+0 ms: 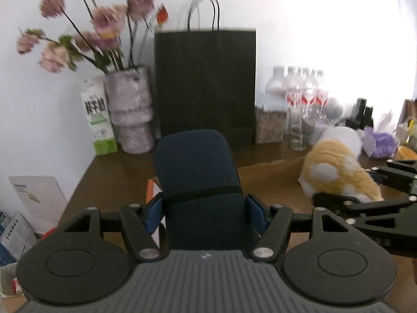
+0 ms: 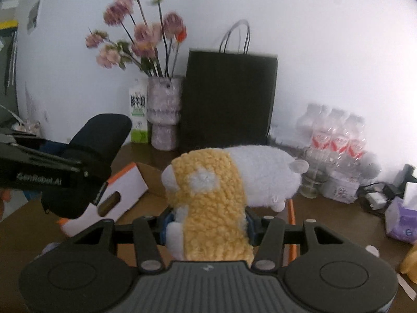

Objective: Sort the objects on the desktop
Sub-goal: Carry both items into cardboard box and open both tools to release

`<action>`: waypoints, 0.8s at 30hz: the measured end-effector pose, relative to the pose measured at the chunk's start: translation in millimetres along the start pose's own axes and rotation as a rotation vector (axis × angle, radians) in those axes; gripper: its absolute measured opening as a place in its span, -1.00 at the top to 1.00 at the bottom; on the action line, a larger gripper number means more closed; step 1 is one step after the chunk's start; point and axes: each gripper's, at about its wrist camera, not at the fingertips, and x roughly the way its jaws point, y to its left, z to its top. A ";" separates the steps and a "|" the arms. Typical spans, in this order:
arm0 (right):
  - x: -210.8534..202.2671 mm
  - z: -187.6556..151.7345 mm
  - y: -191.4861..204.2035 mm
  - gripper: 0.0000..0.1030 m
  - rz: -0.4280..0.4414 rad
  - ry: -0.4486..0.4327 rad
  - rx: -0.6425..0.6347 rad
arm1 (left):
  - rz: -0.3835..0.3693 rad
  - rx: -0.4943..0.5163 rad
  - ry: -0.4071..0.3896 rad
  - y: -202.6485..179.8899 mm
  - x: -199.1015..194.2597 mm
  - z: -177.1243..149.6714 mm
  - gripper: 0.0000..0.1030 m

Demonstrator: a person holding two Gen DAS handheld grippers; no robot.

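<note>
Straight ahead of the left gripper (image 1: 204, 210), the tall black paper bag (image 1: 206, 83) walls off the back of the desk (image 1: 125, 167). Ahead and to its left, the vase of pink flowers (image 1: 131, 109) and the milk carton (image 1: 97, 116) crowd the corner; bare desktop lies in front of them. To its right, the right gripper (image 2: 207, 225) and its plush toy (image 2: 229, 182) are close alongside, so that side is tight. Ahead-right of the right gripper, shrink-wrapped water bottles (image 2: 338, 140), a glass (image 2: 311, 182), a tissue pack (image 2: 402, 219) and cables (image 2: 372, 195) block the way. The orange-and-white box (image 2: 117, 193) lies low between both tools.
</note>
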 end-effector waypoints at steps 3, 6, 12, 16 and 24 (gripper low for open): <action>41.7 7.4 -6.2 0.02 0.007 0.083 0.006 | 0.010 0.014 0.061 0.1 32.9 4.9 -0.30; 79.3 7.2 -9.9 0.02 0.002 0.158 -0.005 | 0.007 0.031 0.133 0.8 65.5 7.9 -0.30; 133.8 -0.7 -13.2 0.02 0.029 0.307 -0.022 | -0.023 0.051 0.283 5.5 116.6 3.4 -0.30; 149.2 -6.8 -11.8 0.02 0.023 0.361 -0.070 | -0.011 0.075 0.327 7.8 132.2 -3.8 -0.30; 165.3 -11.2 -9.8 0.01 0.056 0.452 -0.158 | 0.014 0.113 0.403 13.5 151.7 -7.0 -0.30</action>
